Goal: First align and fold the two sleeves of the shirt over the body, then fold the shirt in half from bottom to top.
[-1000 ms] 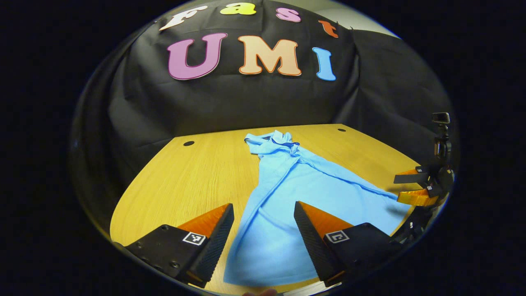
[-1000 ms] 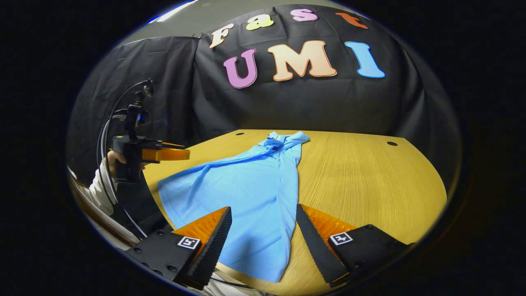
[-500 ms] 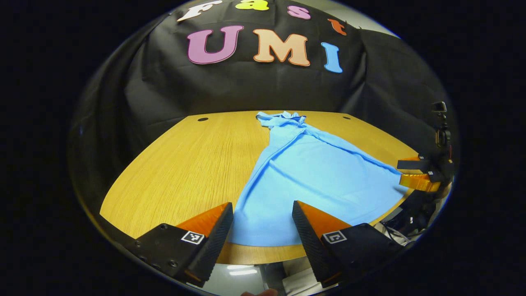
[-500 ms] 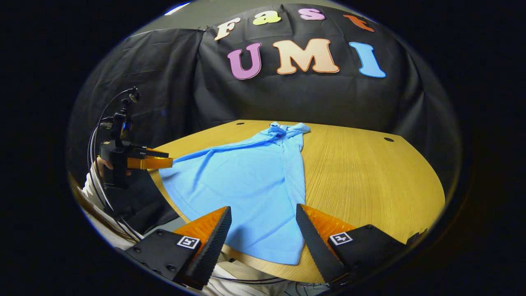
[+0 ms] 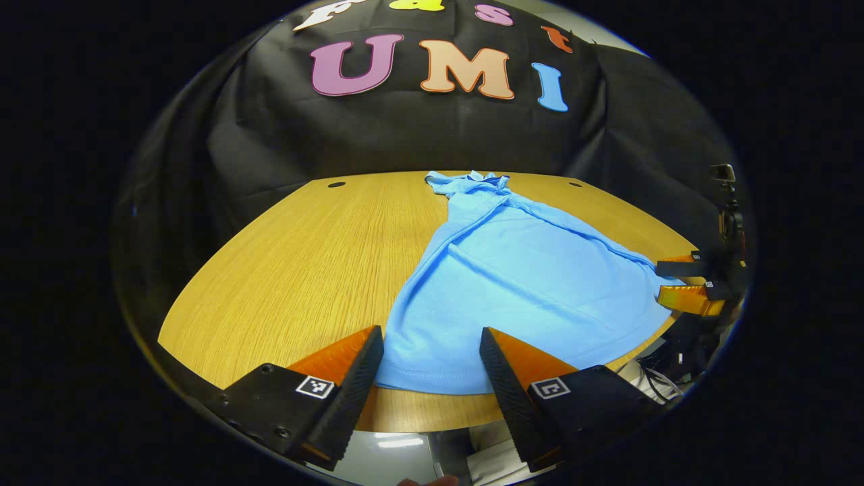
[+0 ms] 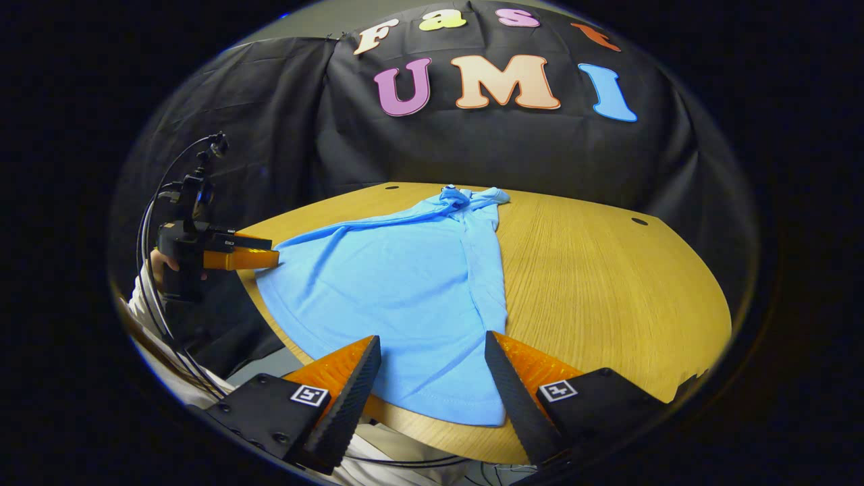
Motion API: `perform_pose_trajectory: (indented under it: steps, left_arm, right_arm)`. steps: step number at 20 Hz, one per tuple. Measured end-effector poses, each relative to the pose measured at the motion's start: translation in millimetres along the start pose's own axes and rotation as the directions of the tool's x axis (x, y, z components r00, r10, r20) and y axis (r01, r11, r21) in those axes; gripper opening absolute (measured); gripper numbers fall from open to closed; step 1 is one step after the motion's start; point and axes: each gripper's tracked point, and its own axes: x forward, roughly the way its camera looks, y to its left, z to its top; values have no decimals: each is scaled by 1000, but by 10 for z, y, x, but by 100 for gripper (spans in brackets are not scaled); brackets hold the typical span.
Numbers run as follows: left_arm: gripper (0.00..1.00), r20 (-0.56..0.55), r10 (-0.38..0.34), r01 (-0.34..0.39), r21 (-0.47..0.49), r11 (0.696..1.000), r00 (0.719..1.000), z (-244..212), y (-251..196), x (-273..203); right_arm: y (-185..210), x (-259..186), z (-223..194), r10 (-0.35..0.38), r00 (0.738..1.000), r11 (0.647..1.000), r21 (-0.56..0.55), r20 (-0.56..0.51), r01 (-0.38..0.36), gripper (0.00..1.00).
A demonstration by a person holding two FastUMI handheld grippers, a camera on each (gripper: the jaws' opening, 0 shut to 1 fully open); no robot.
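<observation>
The light blue shirt (image 5: 513, 277) is lying flat on the wooden table (image 5: 297, 263), its collar (image 5: 472, 181) pointing toward the black cloth wall at the far edge and its hem (image 5: 432, 385) lying along the near edge. It is showing as a narrow shape at the collar and spreading wide toward the hem, with a long crease running down each side of the body. In the right gripper view the same shirt (image 6: 398, 290) is spreading from the collar (image 6: 466, 197) down to the hem (image 6: 445, 412) just inside the table's near rim.

The left gripper (image 5: 432, 344) is hanging at the shirt's hem, near its left corner, with its two fingers standing wide apart and the hem showing in the gap between them; whether either fingertip is touching the cloth cannot be told. The right gripper (image 6: 432, 351) is hanging at the hem toward the shirt's right corner, its fingers also spread wide, with nothing clamped between them.

In the right gripper view the left gripper (image 6: 266, 255) is showing farther off, held by a hand (image 6: 162, 260) in a white sleeve, its fingers reaching the shirt's left edge. In the left gripper view the right gripper (image 5: 665, 280) is showing at the shirt's right edge, with its fingers apart.
</observation>
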Motion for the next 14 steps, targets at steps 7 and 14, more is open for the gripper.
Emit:
perform_pose_trajectory:
  steps: [7,14]
  left_arm:
    - [70,56,-27,27,11,1000,998,29,-135,76]
    - [13,69,-53,53,5,999,996,79,-276,168]
  right_arm:
    - [91,130,60,19,999,1000,0,30,-19,74]
    - [127,229,98,39,998,998,49,38,-41,12]
